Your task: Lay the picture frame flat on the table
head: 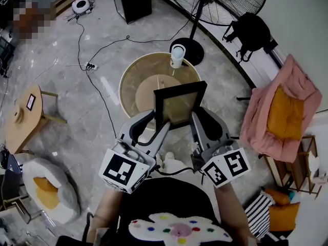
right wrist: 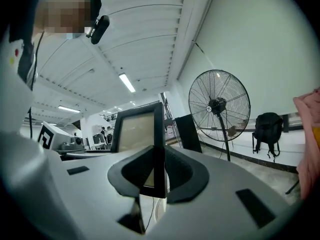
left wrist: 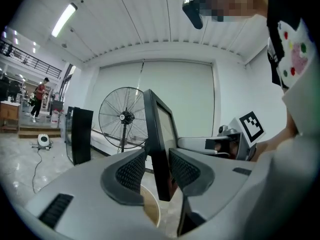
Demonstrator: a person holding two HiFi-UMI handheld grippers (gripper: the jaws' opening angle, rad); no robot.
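A black picture frame [head: 179, 104] with a pale pane stands upright, held in the air over the near edge of the round wooden table [head: 128, 76]. My left gripper [head: 158, 123] is at its lower left edge. In the left gripper view the picture frame's edge [left wrist: 159, 144] sits between the jaws of the left gripper [left wrist: 157, 170], which stand open with slight gaps at the pads. My right gripper [head: 201, 118] holds the lower right edge. In the right gripper view the right gripper [right wrist: 159, 170] is shut on the picture frame [right wrist: 136, 131].
A white cup [head: 177, 55] stands at the table's far rim. Behind it is a standing fan [head: 220, 4] on a round base. A pink armchair [head: 279, 111] is at the right, a small wooden side table [head: 23, 119] at the left. Cables run over the floor.
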